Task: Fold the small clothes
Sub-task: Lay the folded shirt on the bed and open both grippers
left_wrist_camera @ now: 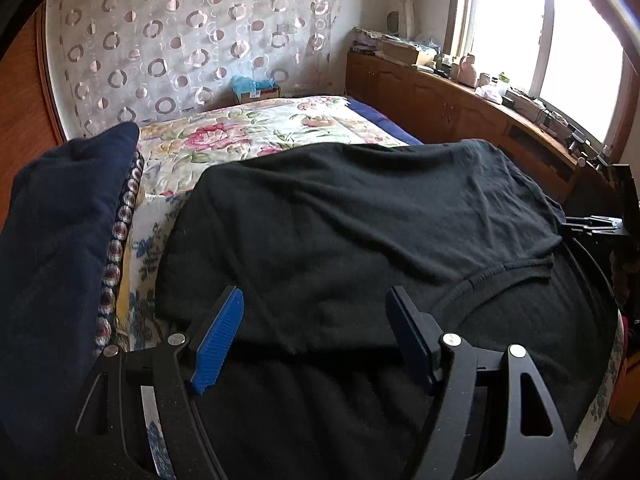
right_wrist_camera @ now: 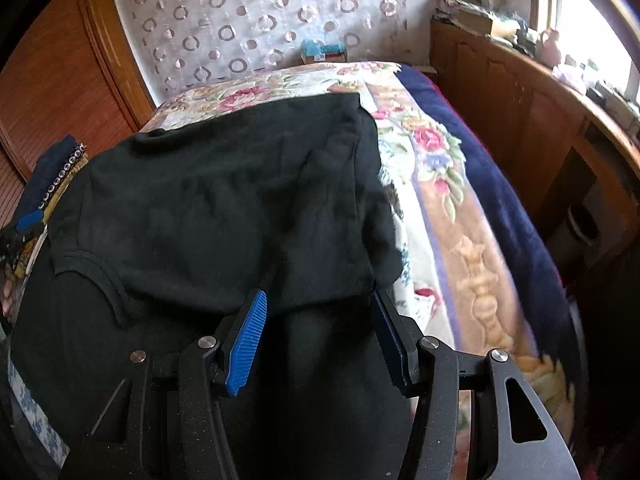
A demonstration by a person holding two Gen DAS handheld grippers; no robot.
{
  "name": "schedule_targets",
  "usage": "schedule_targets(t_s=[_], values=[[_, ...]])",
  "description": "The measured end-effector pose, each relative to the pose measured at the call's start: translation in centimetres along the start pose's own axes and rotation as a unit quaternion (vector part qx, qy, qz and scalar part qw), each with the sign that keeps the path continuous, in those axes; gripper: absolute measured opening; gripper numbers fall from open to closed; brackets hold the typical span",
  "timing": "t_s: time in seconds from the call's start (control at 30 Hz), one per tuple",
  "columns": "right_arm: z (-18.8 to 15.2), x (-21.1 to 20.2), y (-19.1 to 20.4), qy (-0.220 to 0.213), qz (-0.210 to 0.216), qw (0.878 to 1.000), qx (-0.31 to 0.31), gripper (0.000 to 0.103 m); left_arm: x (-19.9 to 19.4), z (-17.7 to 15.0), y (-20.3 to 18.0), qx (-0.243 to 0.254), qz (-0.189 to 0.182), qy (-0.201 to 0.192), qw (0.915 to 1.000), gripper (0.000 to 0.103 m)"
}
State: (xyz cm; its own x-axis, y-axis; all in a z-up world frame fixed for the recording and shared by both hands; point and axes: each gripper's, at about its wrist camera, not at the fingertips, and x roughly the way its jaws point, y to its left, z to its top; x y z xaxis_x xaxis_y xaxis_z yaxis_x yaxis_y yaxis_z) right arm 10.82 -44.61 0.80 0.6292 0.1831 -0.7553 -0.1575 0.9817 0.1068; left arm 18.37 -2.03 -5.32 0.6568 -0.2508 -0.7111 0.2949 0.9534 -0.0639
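A black garment lies spread on the floral bedspread, folded over on itself with its neckline showing at the near right. My left gripper is open just above the cloth, holding nothing. In the right wrist view the same black garment covers the near bed, and my right gripper is open over its near right edge, empty. The right gripper also shows at the far right of the left wrist view.
A stack of dark blue folded clothes sits at the left of the bed. A wooden cabinet with clutter runs along the window on the right. A wooden wardrobe stands left. A navy blanket lies along the bed's right edge.
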Motion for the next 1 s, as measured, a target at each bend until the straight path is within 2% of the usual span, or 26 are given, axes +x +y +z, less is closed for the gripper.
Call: schedule_targets(t_s=[0.2, 0.4, 0.63, 0.83, 1.0], values=[[1.1, 1.0, 0.4, -0.012, -0.003, 1.000, 0.008, 0.056, -0.1, -1.2, 0.2, -0.015, 0.011, 0.006, 0.9998, 0.074], [0.2, 1.3, 2.0, -0.024, -0.034, 0.999, -0.023, 0.056, -0.5, -2.3, 0.6, -0.031, 0.031, 0.014, 0.9990, 0.074], [-0.3, 1.8, 2.4, -0.026, -0.034, 0.999, -0.026, 0.059, 0.1, -3.0, 1.3, -0.053, 0.040, 0.038, 0.9971, 0.074], [0.2, 1.9, 2.4, -0.025, -0.033, 0.999, -0.029, 0.061, 1.2, -2.4, 2.1, -0.078, 0.030, 0.046, 0.9954, 0.074], [0.1, 1.9, 2.5, -0.026, -0.033, 0.999, -0.029, 0.061, 2.5, -0.9, 2.1, -0.076, 0.034, 0.057, 0.9949, 0.074]])
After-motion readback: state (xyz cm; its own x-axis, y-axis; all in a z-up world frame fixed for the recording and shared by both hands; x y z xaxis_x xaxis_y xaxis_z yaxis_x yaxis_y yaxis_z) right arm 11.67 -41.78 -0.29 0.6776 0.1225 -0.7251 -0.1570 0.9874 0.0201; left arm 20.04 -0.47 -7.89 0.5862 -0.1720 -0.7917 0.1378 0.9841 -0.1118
